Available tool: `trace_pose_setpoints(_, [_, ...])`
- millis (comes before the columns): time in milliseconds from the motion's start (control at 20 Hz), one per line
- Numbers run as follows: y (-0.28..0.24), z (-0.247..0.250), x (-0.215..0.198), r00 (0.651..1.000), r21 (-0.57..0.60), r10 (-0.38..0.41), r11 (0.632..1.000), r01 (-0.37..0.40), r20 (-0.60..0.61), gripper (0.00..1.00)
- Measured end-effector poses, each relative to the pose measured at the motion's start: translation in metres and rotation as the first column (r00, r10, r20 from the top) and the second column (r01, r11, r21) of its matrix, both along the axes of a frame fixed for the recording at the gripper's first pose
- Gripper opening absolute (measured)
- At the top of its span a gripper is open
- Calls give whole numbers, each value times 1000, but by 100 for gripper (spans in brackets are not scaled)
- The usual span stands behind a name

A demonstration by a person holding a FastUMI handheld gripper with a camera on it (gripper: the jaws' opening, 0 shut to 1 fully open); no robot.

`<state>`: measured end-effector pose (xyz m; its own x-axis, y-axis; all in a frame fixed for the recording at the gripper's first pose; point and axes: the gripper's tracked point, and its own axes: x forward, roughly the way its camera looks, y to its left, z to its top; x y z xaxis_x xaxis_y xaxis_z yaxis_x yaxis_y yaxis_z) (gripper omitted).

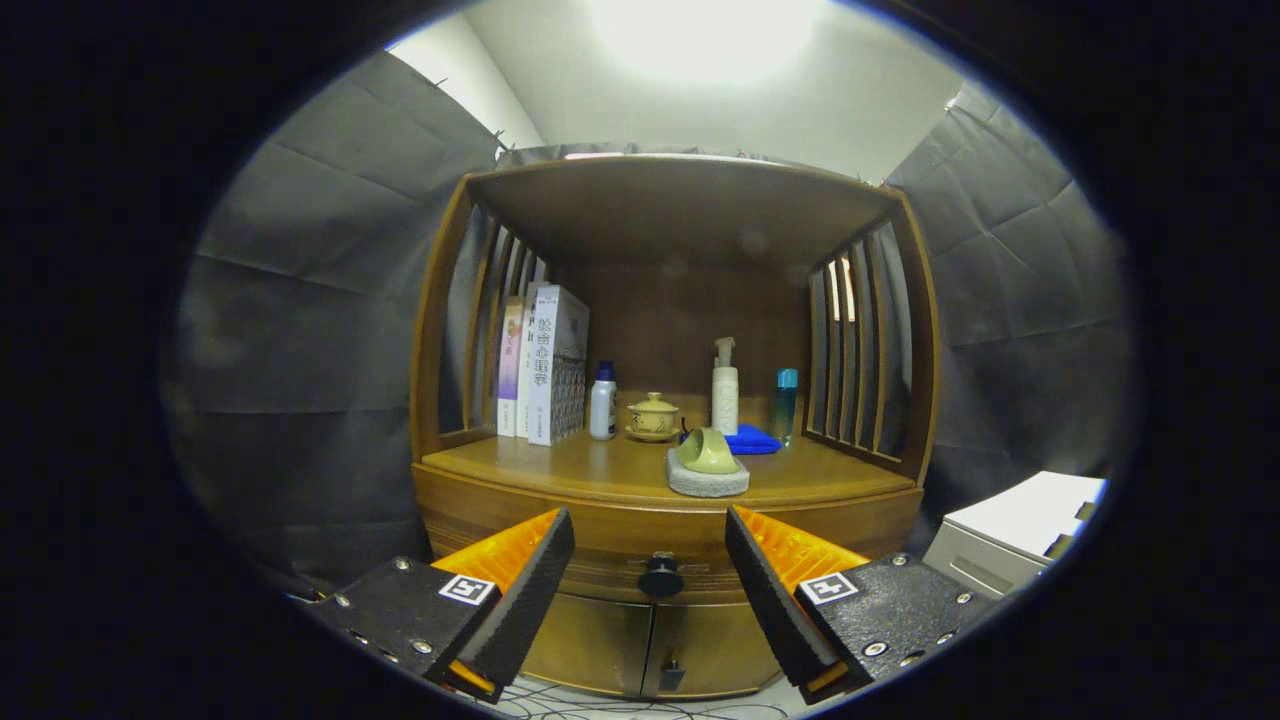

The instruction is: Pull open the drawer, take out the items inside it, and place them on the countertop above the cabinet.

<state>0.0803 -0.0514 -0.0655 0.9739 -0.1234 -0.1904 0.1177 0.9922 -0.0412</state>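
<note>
- Gripper in my hand points straight at the front of the wooden cabinet; its two fingers stand wide apart and hold nothing.
- Drawer sits closed beneath the countertop, and its round dark knob shows in the gap between my fingers, a little beyond their tips and touching neither.
- Below the drawer I see two cabinet doors, shut, with a small dark handle at their seam.
- On the countertop, toward its front edge, a grey sponge block carries a green curved piece.
- Behind it stand a row of books, a white bottle with a blue cap, a lidded yellow cup on a saucer, a white pump bottle, a folded blue cloth and a slim blue bottle.
- Beside the cabinet sits a white box.
</note>
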Motion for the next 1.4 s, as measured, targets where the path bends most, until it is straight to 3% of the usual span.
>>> trace_pose_setpoints(600, [13,49,-61,1000,26,6,1000,-6,22,95])
trace_pose_setpoints(1400, [15,51,-70,999,25,26,999,-27,30,95])
